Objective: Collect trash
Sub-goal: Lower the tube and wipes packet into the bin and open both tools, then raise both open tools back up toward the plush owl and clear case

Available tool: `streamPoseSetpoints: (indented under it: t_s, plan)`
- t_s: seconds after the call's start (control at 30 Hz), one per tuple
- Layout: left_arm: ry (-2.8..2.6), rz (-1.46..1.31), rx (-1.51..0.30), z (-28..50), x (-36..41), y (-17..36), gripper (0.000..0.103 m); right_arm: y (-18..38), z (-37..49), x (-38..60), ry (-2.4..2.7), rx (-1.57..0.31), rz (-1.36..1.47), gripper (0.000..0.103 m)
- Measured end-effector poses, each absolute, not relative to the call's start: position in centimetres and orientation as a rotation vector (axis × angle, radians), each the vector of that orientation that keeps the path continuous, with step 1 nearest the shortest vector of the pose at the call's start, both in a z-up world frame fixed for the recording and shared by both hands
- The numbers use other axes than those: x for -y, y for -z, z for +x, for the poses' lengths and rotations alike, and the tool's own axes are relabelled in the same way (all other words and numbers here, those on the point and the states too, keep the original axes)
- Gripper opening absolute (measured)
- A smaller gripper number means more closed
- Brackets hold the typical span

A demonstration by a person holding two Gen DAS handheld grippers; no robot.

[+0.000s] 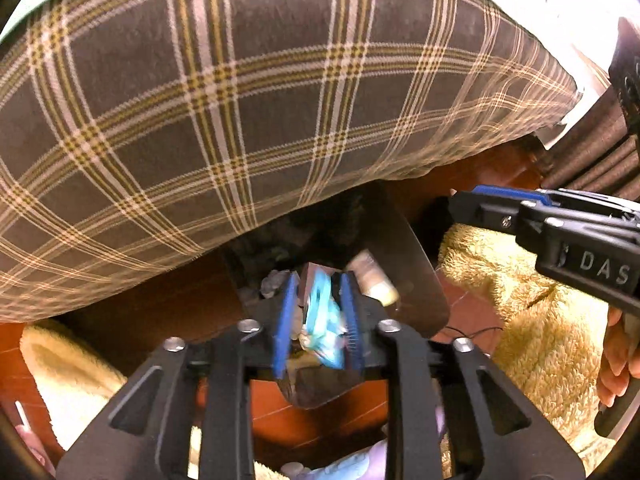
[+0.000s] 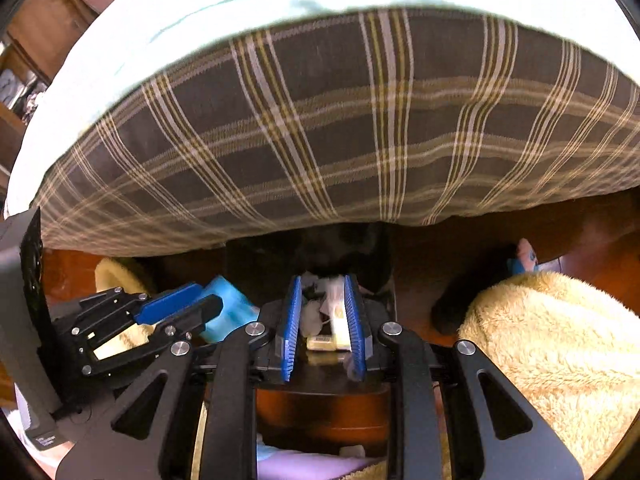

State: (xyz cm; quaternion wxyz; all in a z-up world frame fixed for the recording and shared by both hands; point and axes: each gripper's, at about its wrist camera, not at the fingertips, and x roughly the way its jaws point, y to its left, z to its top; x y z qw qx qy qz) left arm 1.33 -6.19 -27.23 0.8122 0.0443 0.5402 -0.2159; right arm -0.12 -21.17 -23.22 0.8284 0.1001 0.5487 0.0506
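The left hand-held gripper (image 1: 318,316) is clamped on a crumpled blue wrapper (image 1: 322,320) above the black bin (image 1: 404,264), which already holds trash. The right hand-held gripper (image 2: 323,320) stands apart over the bin; the wrapper seems not yet dropped

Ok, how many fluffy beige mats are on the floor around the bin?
2. The right mat lies right of the bin, the left mat left of it, near the bed. More may be hidden under the bed.
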Motion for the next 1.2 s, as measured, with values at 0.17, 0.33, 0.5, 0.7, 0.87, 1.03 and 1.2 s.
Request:
streamPoseSetpoints:
  t_s: [0.17, 0.33, 0.5, 0.7, 0.87, 1.03, 1.2]
  plan:
    - [0.442, 0.113, -1.112, 1.0, 5.5, 25.8, 0.054, 21.2, -0.5, 21.9, -0.075, -1.104, 0.219, 0.064]
    - [0.413, 0.128, -1.031, 0.4, 4.7, 22.4, 0.079, 18.2, -0.7, 22.6, -0.058, -1.028, 0.217, 0.091]
    - [0.406, 0.1, -0.981, 0.7, 3.3, 18.8, 0.095, 14.4, -0.6, 22.9, -0.081, -0.949, 0.216, 0.098]
    - [0.417, 0.068, -0.929, 1.7, 3.1, 14.7, 0.095, 10.7, 0.5, 23.7, -0.092, -0.866, 0.197, 0.099]
    - [0.411, 0.063, -0.899, 3.1, 3.1, 13.2, 0.095, 9.2, 2.4, 24.4, -0.079, -0.834, 0.178, 0.099]
    - [0.401, 0.071, -0.879, 5.6, 3.4, 11.8, 0.095, 8.7, 5.1, 25.2, -0.06, -0.824, 0.168, 0.099]
    - [0.416, 0.079, -0.85, 9.1, 4.7, 10.5, 0.095, 8.1, 7.7, 26.3, -0.033, -0.809, 0.173, 0.099]
